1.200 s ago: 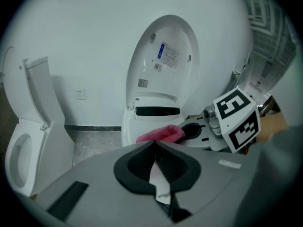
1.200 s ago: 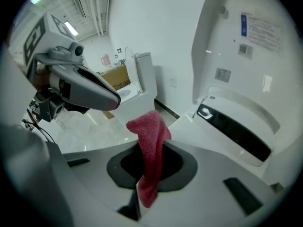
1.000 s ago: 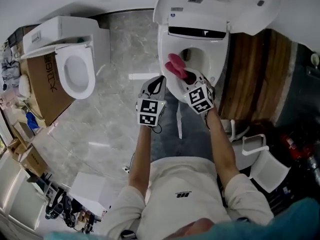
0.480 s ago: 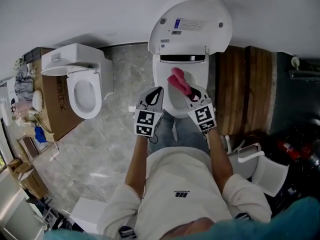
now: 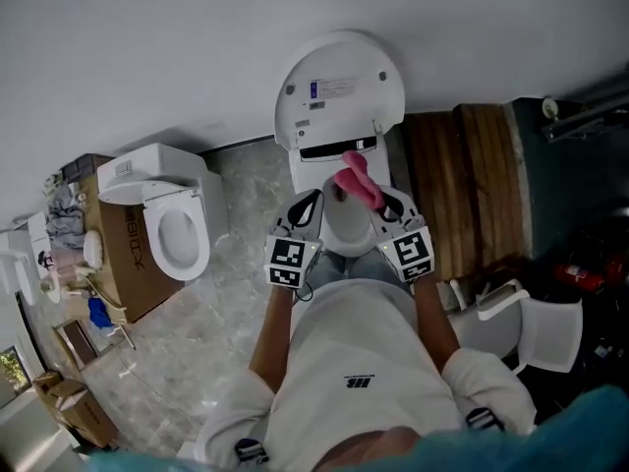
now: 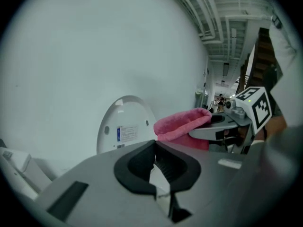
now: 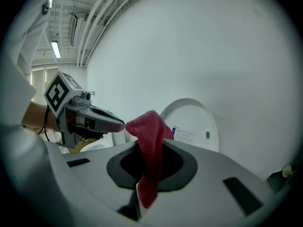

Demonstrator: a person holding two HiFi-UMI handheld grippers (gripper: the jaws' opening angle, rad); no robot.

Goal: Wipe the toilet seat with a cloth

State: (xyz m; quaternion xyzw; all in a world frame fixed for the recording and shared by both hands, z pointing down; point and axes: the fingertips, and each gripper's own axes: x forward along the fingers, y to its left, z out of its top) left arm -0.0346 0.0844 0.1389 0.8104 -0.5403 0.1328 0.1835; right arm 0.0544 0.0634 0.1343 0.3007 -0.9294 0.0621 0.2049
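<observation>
While the right claw (image 5: 383,203) is clamped on one end of the cloth (image 5: 357,179), that pink cloth is held in the air above the toilet seat (image 5: 339,232) and in front of the raised lid (image 5: 339,91); as far as the head view shows, it touches neither; the left claw (image 5: 312,203) hovers near it on the other side of the bowl, its jaws pressed together on nothing. No wiping contact is being made at this moment, so I judge the step in hand to be carrying the cloth to the seat, not a stroke across it; the next move calls for lowering the right claw until the loose part of the cloth lies flat on the rim, then sweeping it round the ring with light, even pressure; the left claw has no evident job and would do best to keep clear. The cloth is folded into a thick roll; its long axis runs on from the right claw's jaws, and its free end points away from the person, toward the lid and a little to the left, with a short tail drooping below the jaws.
</observation>
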